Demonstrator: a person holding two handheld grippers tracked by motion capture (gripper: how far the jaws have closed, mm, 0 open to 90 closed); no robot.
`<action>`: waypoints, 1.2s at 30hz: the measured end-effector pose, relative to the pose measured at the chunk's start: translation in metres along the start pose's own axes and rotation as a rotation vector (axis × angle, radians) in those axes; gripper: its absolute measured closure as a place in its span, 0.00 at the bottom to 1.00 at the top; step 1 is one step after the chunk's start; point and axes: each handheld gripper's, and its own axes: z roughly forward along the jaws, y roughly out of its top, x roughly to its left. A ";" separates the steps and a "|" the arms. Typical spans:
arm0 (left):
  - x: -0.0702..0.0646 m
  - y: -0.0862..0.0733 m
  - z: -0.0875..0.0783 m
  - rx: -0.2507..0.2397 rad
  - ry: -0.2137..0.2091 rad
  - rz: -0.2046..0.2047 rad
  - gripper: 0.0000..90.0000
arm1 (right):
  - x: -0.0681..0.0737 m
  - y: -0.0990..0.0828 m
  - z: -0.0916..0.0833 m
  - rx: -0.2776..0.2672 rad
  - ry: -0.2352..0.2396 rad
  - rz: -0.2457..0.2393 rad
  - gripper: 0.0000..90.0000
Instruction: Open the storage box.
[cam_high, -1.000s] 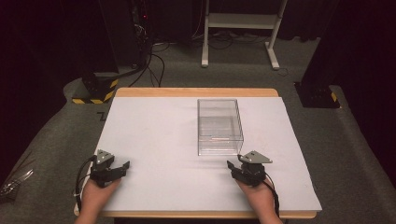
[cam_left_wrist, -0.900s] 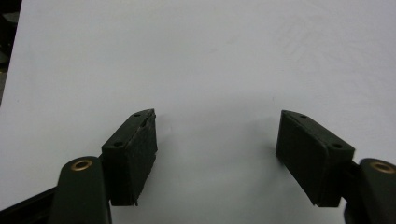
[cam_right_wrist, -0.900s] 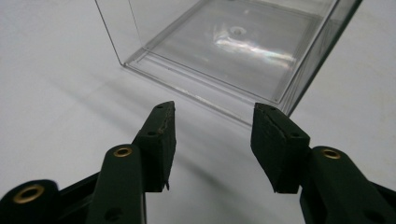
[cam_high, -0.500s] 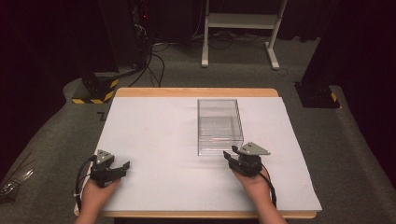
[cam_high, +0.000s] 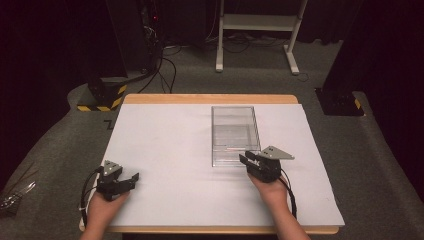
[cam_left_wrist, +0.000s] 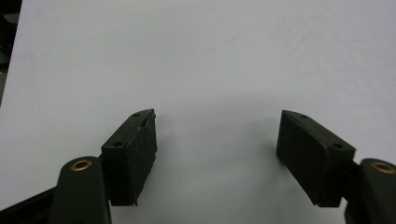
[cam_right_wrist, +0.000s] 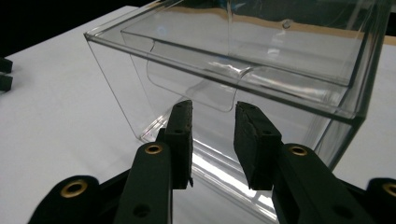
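So the big picture: wooden table (cam_high: 210, 98) covered with a white sheet (cam_high: 170, 150), and a clear plastic box (cam_high: 235, 134) sitting right of the middle, long side running away from the person. It looks like a drawer-style box, with a scooped-out handle (cam_right_wrist: 198, 91) on its near face.

Pretty sure the step in hand is the approach to that handle. The right gripper (cam_high: 248, 161) is right up at the box's near end, and its jaws have just been closing; from its own camera they stand a narrow gap apart with nothing pinched between them yet, the pads just short of the clear front wall below the handle lip.

Left gripper (cam_high: 134, 178) is parked well off to the left near the table's front edge, jaws wide apart over bare paper, holding nothing.

Next move, I'd guess: nudge the right one forward and a bit up so the pads straddle that lip, then squeeze and pull
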 end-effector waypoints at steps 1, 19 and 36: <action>0.000 0.000 0.000 0.000 0.000 0.001 0.32 | -0.001 0.000 0.000 -0.006 0.003 0.003 0.76; 0.000 0.000 0.000 -0.001 0.001 0.002 0.32 | -0.017 0.002 0.008 -0.046 0.141 -0.005 0.81; 0.000 0.000 0.000 0.001 0.001 0.002 0.32 | -0.028 0.000 0.009 -0.051 0.236 0.011 0.87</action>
